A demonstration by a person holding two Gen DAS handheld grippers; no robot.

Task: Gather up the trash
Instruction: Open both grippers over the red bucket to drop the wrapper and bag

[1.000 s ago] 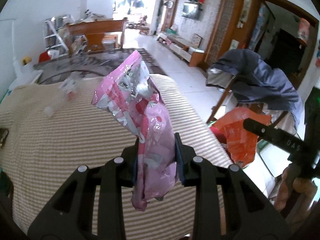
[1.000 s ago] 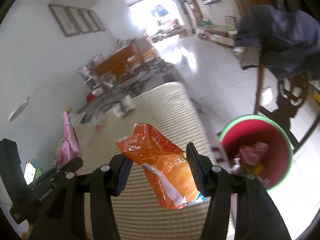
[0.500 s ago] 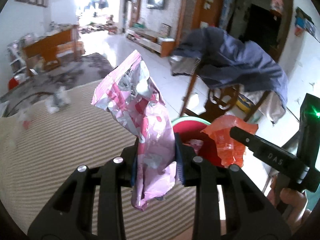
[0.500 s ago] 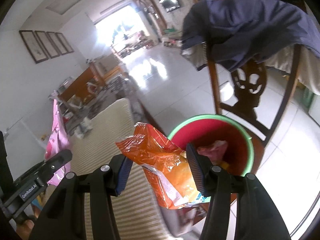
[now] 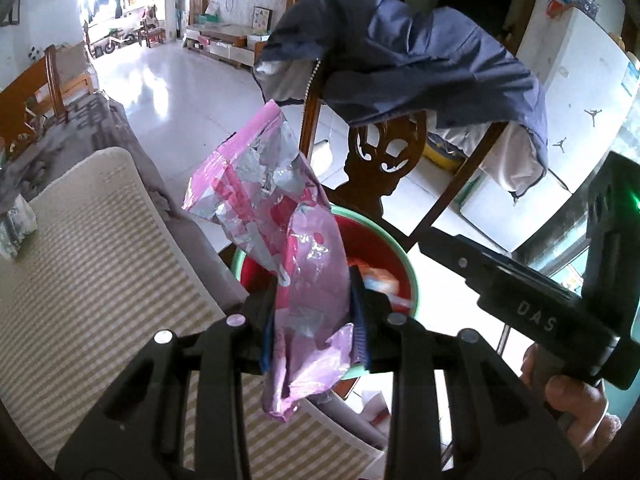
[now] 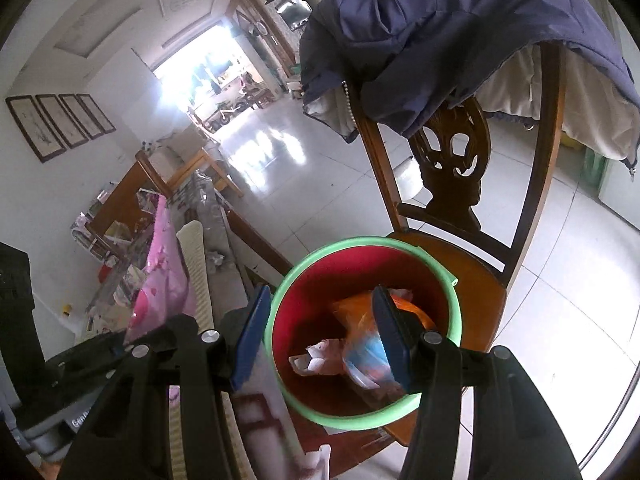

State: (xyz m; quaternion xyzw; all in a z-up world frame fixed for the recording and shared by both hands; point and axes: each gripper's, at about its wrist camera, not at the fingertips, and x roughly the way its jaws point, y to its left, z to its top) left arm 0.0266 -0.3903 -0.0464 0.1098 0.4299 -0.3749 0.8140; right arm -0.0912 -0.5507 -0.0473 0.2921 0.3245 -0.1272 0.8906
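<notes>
While left gripper (image 5: 314,320) jaws ease apart, pink foil wrapper (image 5: 280,216) sits between pads. Right gripper (image 6: 322,336) released, empty; orange wrapper (image 6: 360,316) blurred inside red green-rimmed bucket (image 6: 316,252) below. Striped cloth (image 5: 92,248) left; wooden chair (image 6: 452,184), navy jacket (image 6: 460,28), glossy tiled floor (image 6: 320,184) ahead.

The bin (image 6: 362,420) stood on the chair (image 6: 476,276) seat, right of the striped table (image 5: 100,248). A jacket (image 6: 460,24) hung over the chair's back, behind the bin.
</notes>
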